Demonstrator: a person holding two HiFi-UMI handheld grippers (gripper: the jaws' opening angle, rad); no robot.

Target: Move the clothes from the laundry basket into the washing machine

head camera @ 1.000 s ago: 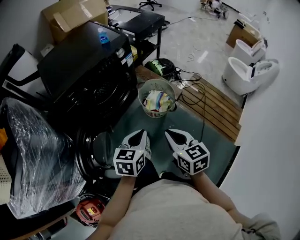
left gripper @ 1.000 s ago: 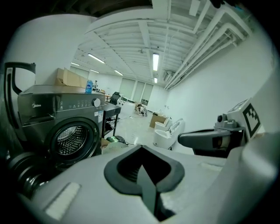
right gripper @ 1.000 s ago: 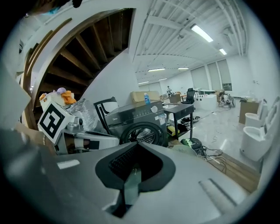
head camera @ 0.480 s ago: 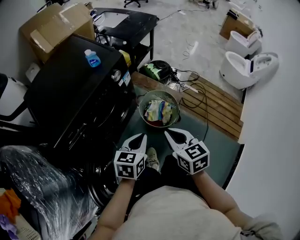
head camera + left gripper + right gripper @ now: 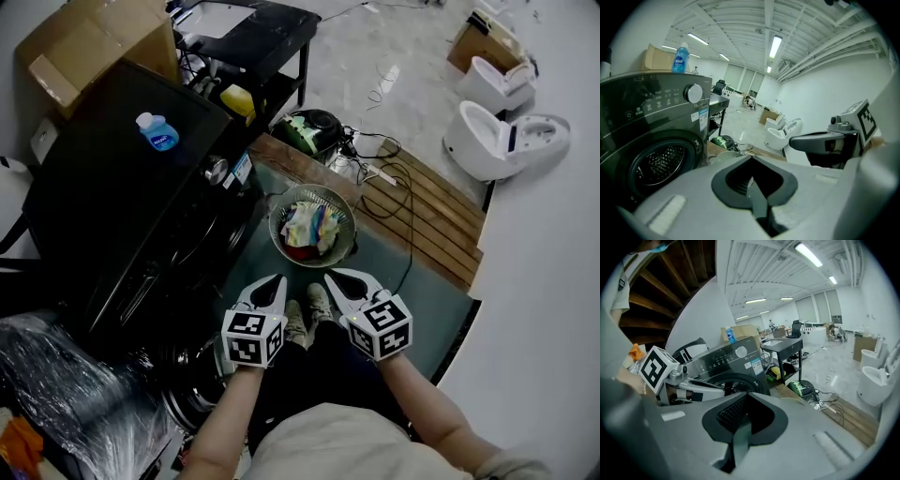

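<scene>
Fingers on my left gripper [image 5: 270,284] and right gripper [image 5: 337,277] are clenched empty; unopened, they'd likely just shove the clothes [image 5: 307,225] or tip the laundry basket [image 5: 273,223].

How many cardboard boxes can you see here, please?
2. A large cardboard box next to the washing machine, upper left; a smaller cardboard box on the floor, upper right. Others may be hidden.

The laundry basket [image 5: 349,246] now lies nearer the left gripper [image 5: 274,281] and right gripper [image 5: 334,277] than a second ago, just beyond their tips. The person's shoes [image 5: 297,324] have come into view between them. The plastic-wrapped bundle [image 5: 66,394] has slid to the near left corner.
</scene>
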